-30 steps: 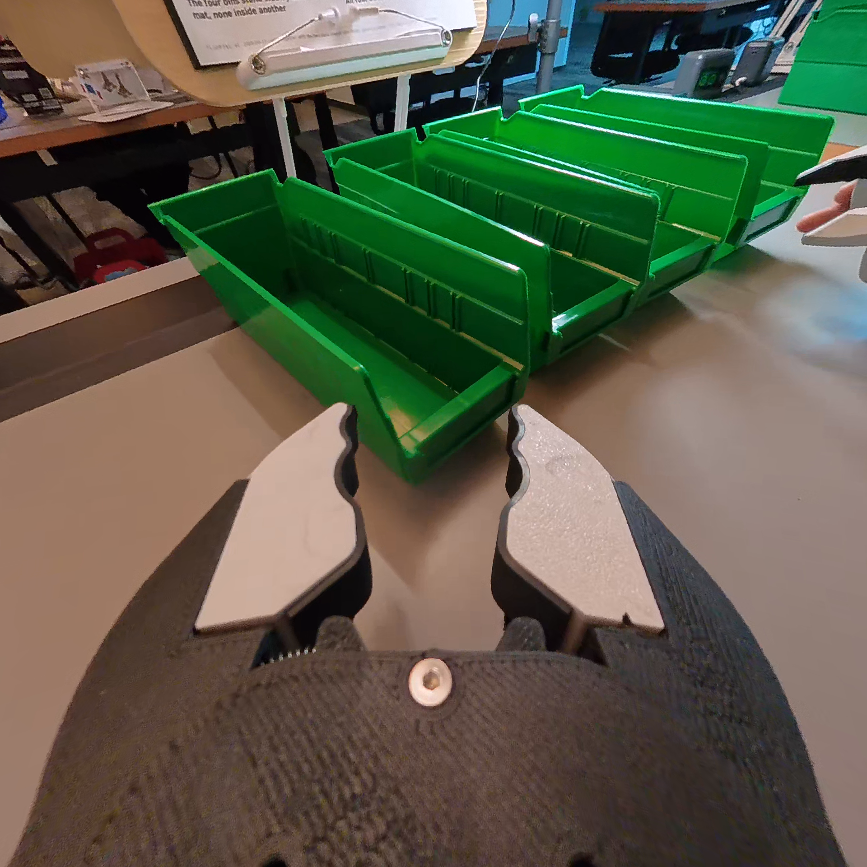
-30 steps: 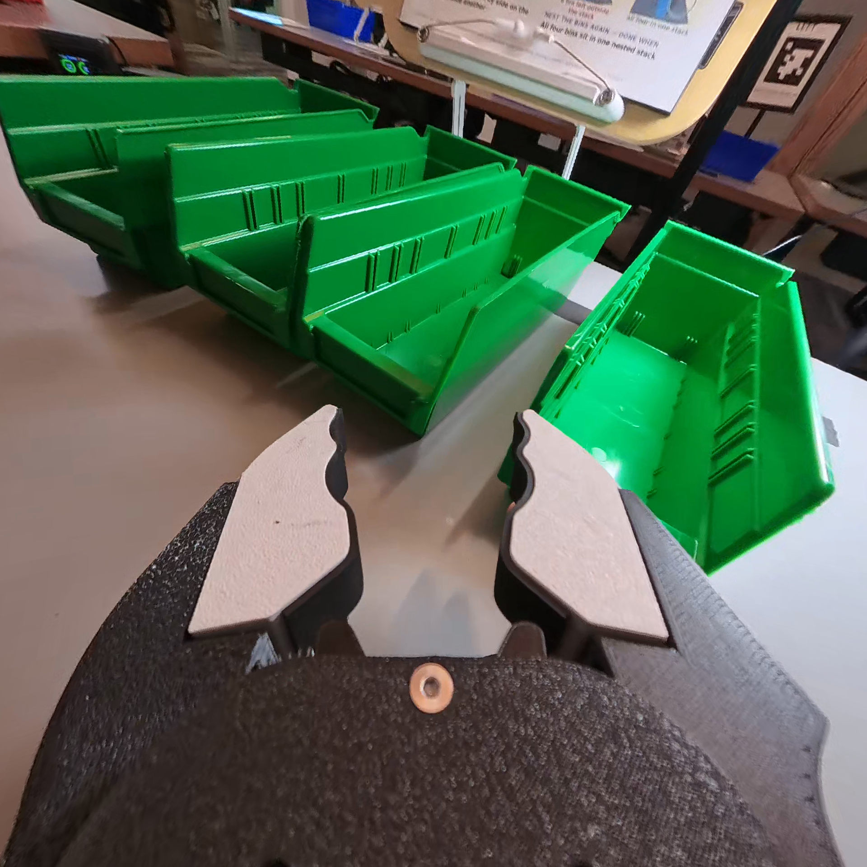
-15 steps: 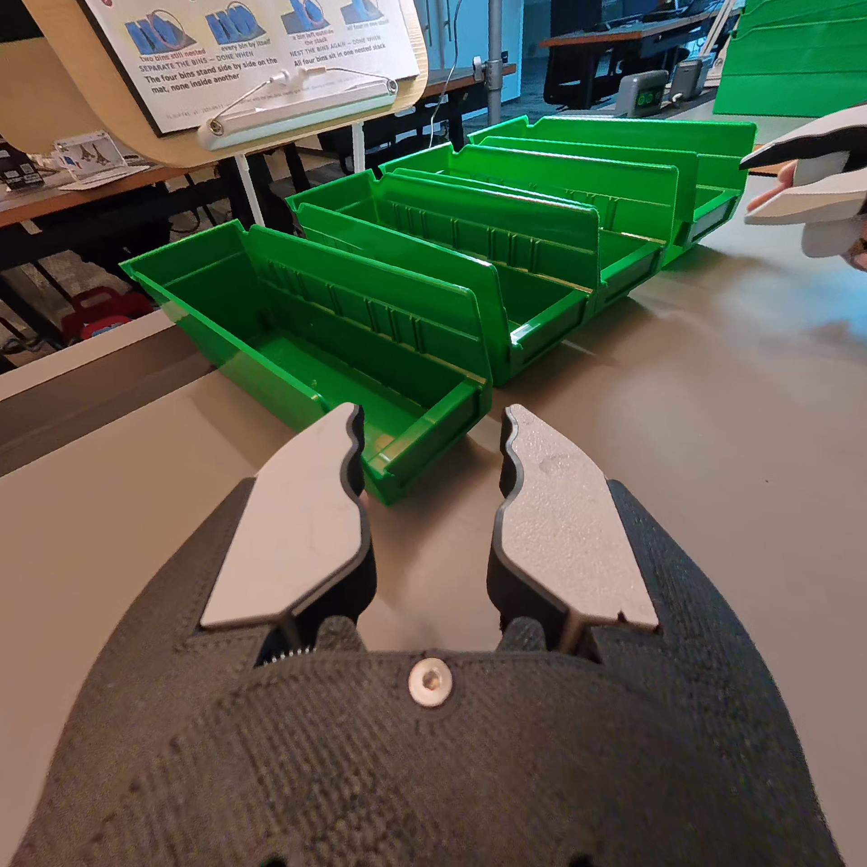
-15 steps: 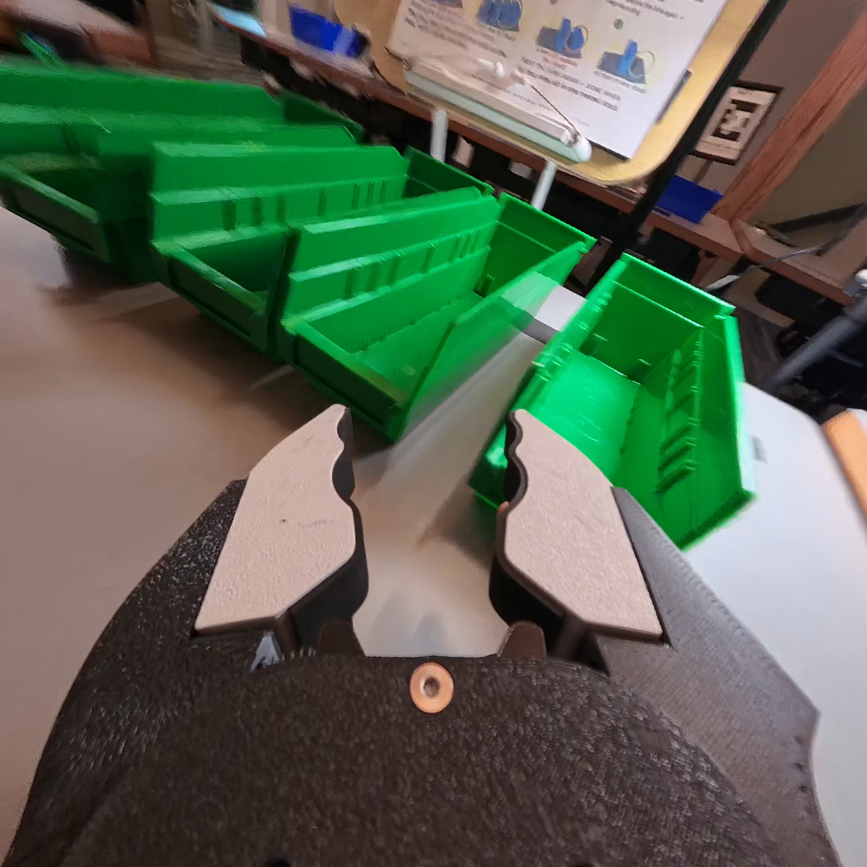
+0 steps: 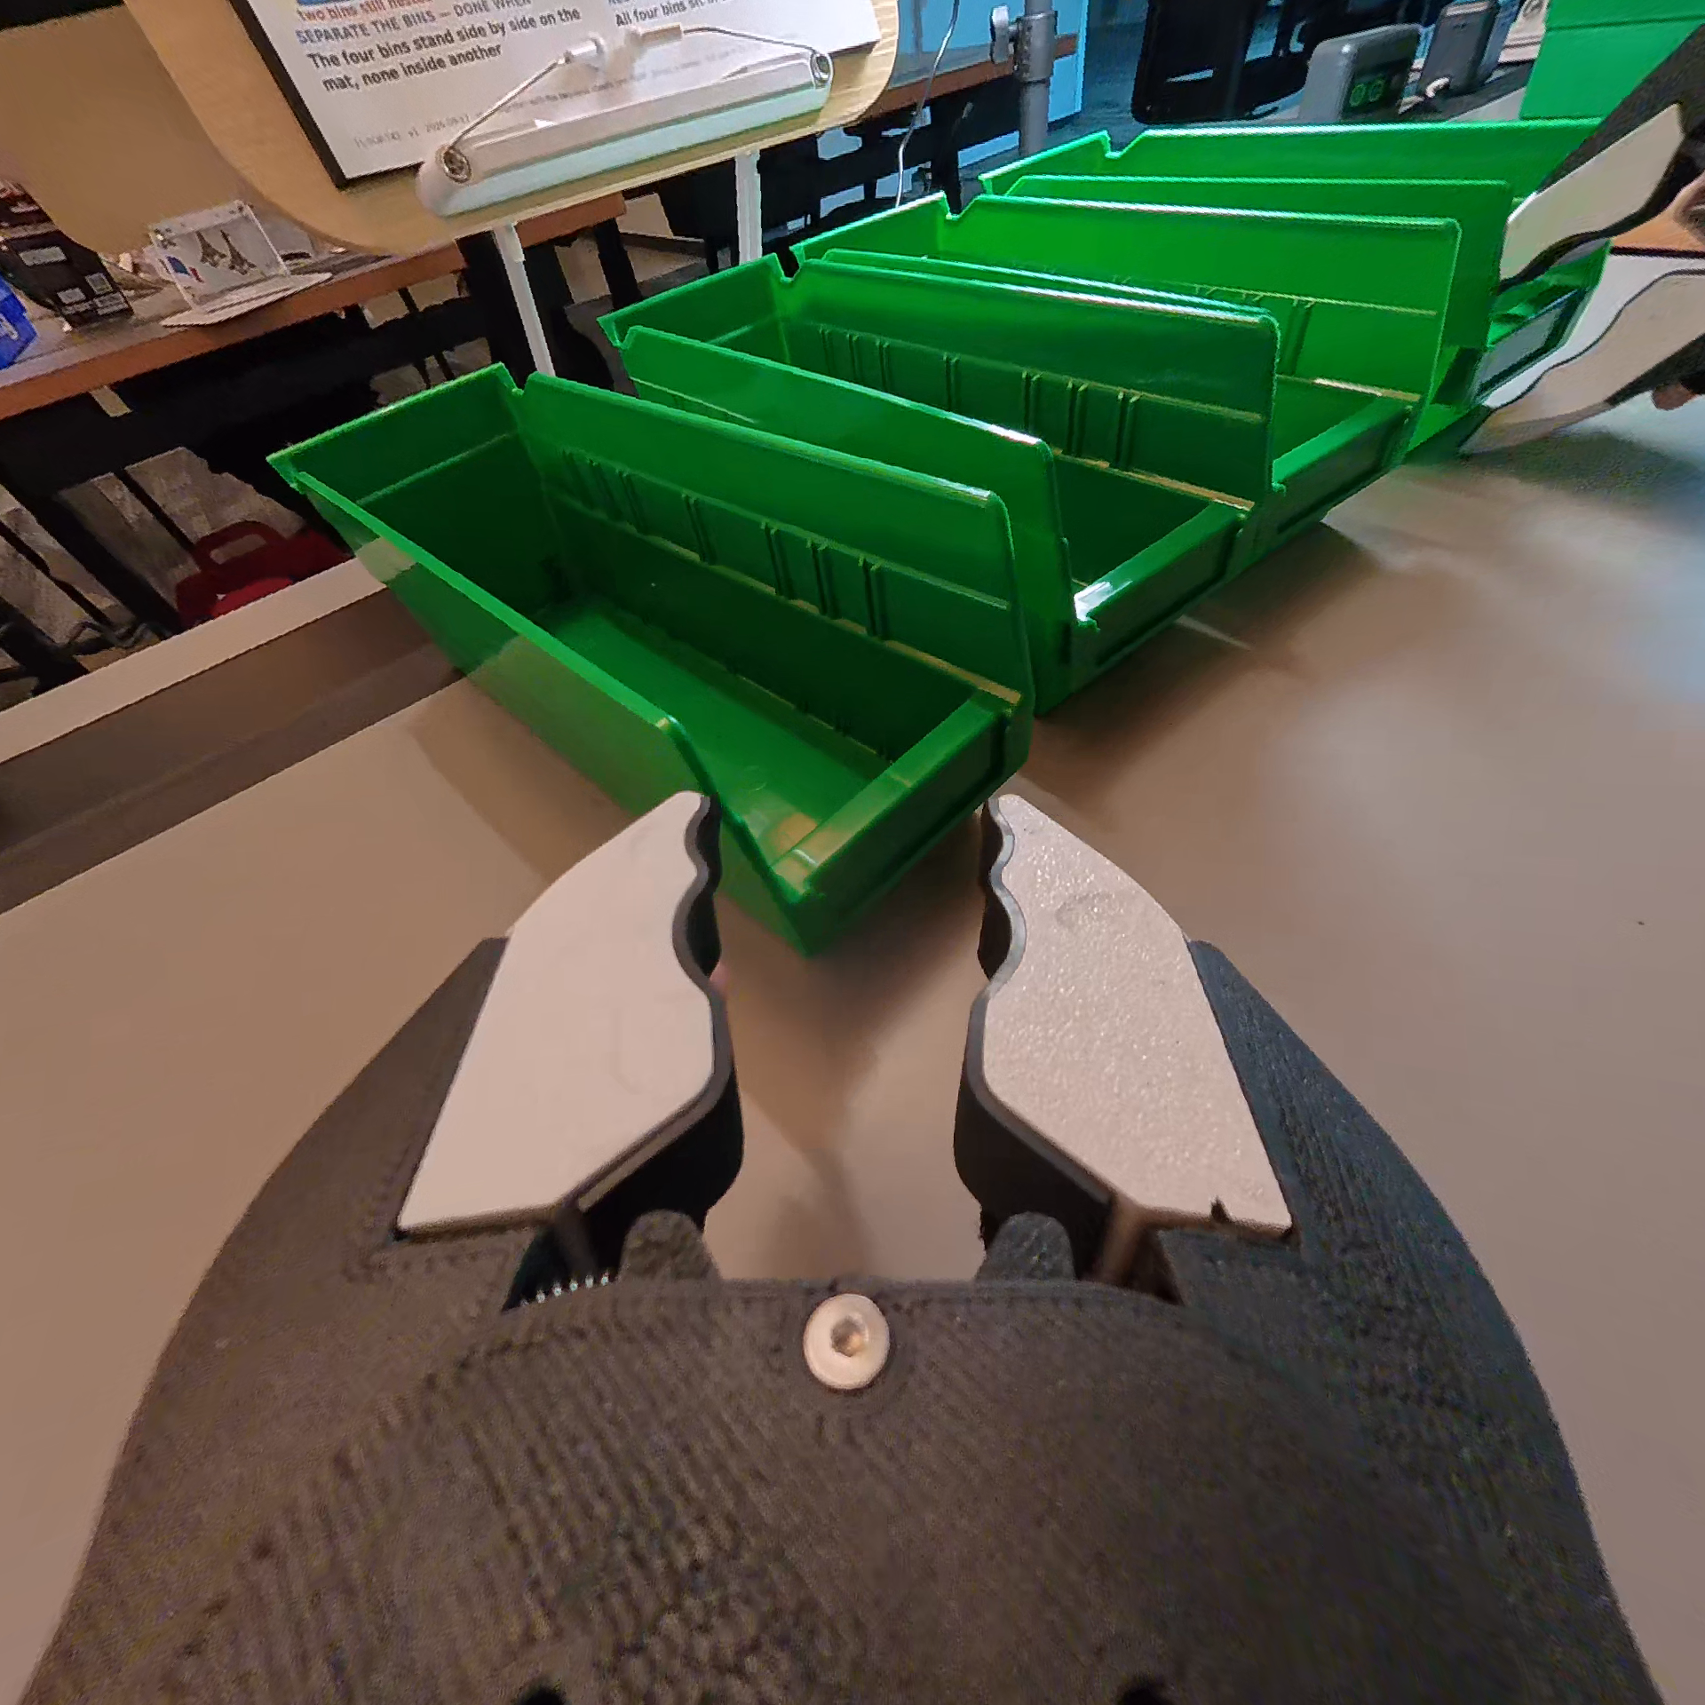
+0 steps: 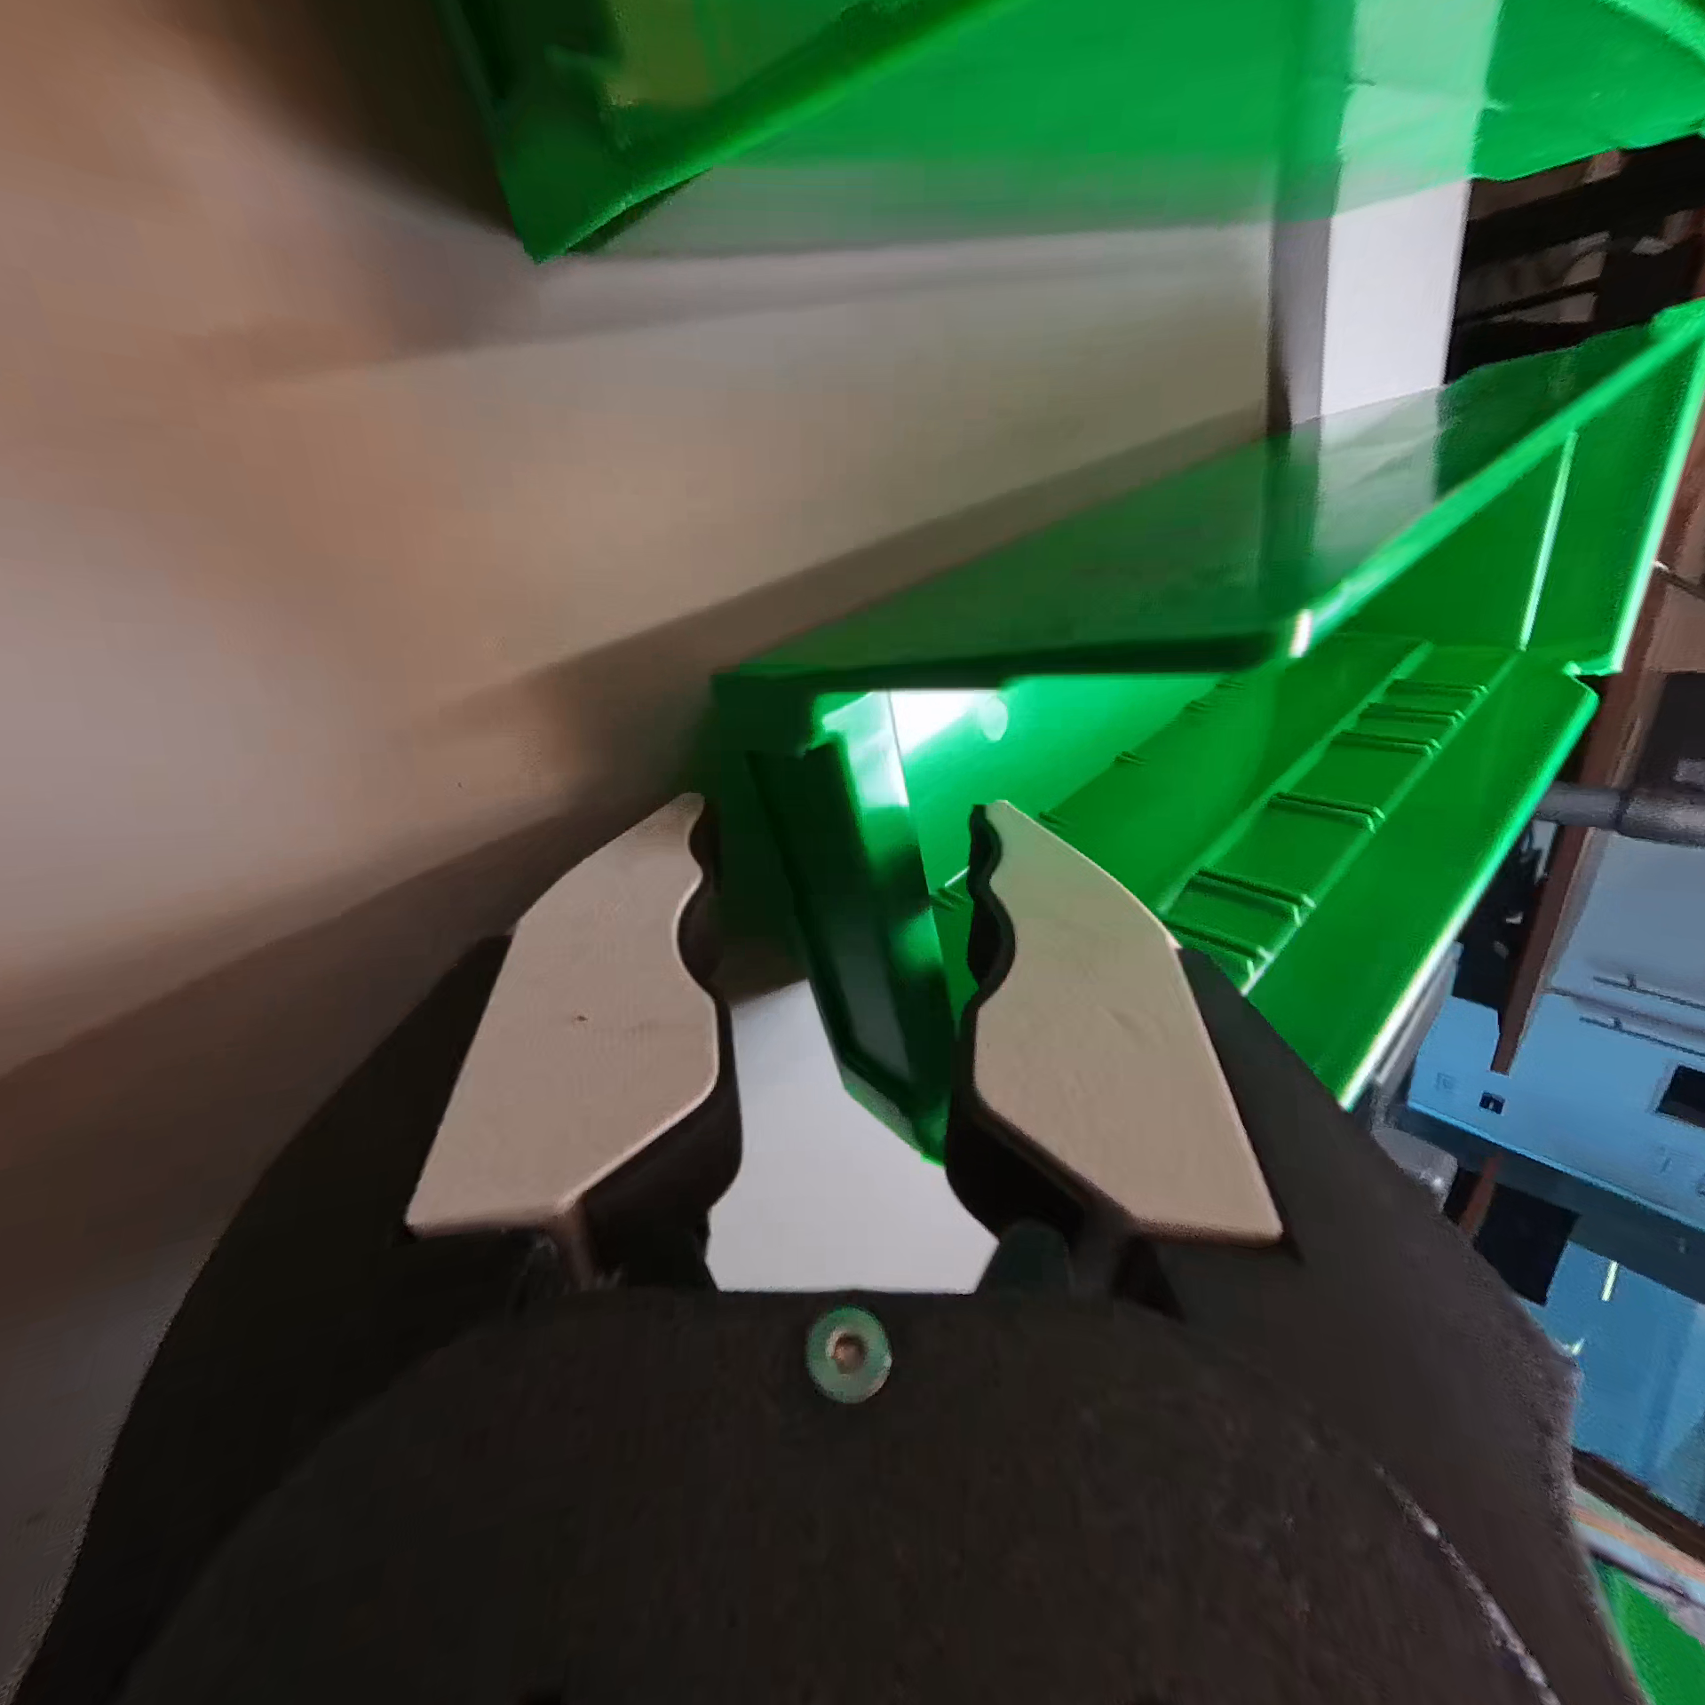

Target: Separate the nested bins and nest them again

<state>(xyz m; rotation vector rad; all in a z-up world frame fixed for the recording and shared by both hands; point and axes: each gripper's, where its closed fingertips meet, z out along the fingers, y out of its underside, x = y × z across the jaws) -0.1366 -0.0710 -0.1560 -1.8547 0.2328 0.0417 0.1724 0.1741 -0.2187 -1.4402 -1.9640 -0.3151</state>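
Now right tongs (image 6: 835,886) straddle, seemingly, bin (image 6: 1292,830) lip; earlier hovering clear.

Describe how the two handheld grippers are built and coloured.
Both match. The left gripper and the right gripper each have a black, rough-textured printed body, two pale grey wedge-shaped fingers with wavy black inner pads, and one silver screw centred below.

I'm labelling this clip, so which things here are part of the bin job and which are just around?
Job:
green bins in a row
tilted green bin
left gripper, open
right gripper, open around that bin's front lip

Around:
clipboard with instruction sheet
grey table
desks behind
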